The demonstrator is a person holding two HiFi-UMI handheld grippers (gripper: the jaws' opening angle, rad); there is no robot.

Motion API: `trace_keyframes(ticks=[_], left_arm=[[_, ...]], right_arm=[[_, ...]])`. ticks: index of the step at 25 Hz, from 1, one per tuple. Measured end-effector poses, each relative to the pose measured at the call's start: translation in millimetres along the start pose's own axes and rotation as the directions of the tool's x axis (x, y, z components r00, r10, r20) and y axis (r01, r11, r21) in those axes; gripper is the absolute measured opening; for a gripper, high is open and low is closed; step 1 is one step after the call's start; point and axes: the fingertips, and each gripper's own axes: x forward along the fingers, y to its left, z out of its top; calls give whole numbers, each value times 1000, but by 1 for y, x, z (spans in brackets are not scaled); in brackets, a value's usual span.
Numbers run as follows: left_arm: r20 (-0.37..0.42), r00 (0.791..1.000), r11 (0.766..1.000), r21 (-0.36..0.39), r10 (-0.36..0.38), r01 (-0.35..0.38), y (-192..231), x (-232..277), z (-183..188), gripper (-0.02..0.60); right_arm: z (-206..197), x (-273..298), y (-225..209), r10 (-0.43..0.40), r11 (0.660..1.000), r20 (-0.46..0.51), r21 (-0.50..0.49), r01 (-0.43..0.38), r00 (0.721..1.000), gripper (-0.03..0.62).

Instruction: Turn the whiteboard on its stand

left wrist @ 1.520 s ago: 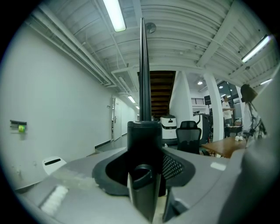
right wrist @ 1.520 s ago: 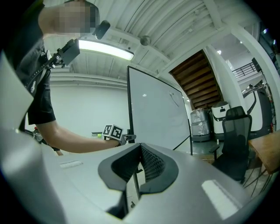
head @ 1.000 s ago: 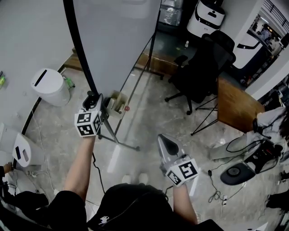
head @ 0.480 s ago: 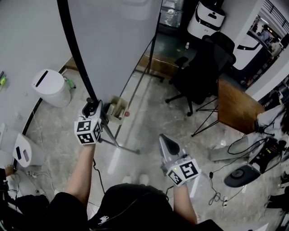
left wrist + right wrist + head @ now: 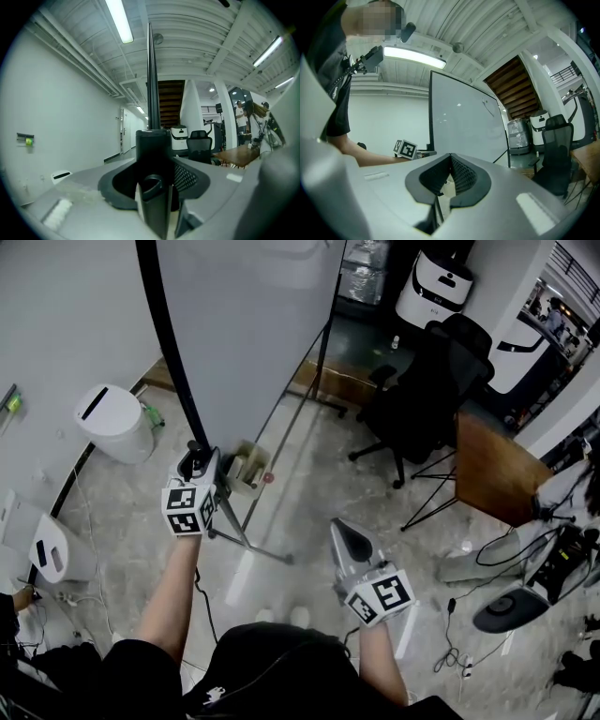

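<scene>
The whiteboard [image 5: 244,324] stands tall on its metal stand [image 5: 246,542], its black frame [image 5: 169,343] running down to the lower corner. My left gripper [image 5: 195,457] is at that corner. In the left gripper view the frame's edge [image 5: 151,84] rises from between the jaws of my left gripper [image 5: 153,154], which are opening but still touch it. My right gripper [image 5: 345,532] hangs lower right, apart from the board, shut and empty. In the right gripper view the whiteboard [image 5: 464,126] stands ahead of my right gripper [image 5: 450,161].
A white bin [image 5: 112,421] stands left of the board by the wall. A black office chair [image 5: 431,381] and a wooden table [image 5: 497,470] are to the right, a white robot [image 5: 441,282] behind. Cables [image 5: 525,559] lie on the floor at right.
My left gripper stays at the frame's lower corner and has shifted only slightly with the board's edge. The right gripper has hardly moved.
</scene>
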Motion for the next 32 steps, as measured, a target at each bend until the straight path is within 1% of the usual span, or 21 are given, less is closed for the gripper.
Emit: trace_keyframes(ticks=[4,6,10,14,17,19,22,24,26,32], left_arm=[[2,1000,1000,0,7,-7,-2,-1,1,209],[8,1000,1000,2,3,-3,-4,-4,2,239],[27,1000,1000,0,5,-5,-3,-18,8,267],[80,997,1000,7,0,-1,-13,-38,30,278],[135,991,1000,18,-22,20,-25,-54,54,278],[169,984,998,24,-55,52,-37,-62,72,254],[188,972,990,49,-139,133,-68,-67,85,235],[186,963,981,60,-194,186,-89,-68,87,231],[187,954,972,56,-233,227,-108,-68,85,209],[184,932,950,34,-311,310,-152,-69,76,150]], right_arm=[[2,0,0,19,1000,3,-1,-19,1000,9],[1,0,2,30,1000,5,-3,-30,1000,9],[0,-1,7,44,999,6,-6,-44,999,9],[1,-3,8,54,999,8,-8,-54,999,9],[2,-6,7,52,999,12,-13,-52,999,9],[4,-8,6,47,999,12,-17,-47,999,9],[6,-11,2,38,999,15,-23,-37,999,9],[7,-14,-1,28,999,16,-24,-27,999,9],[9,-17,-4,16,1000,19,-27,-15,1000,9],[17,-29,-16,-38,998,46,-48,40,998,9]])
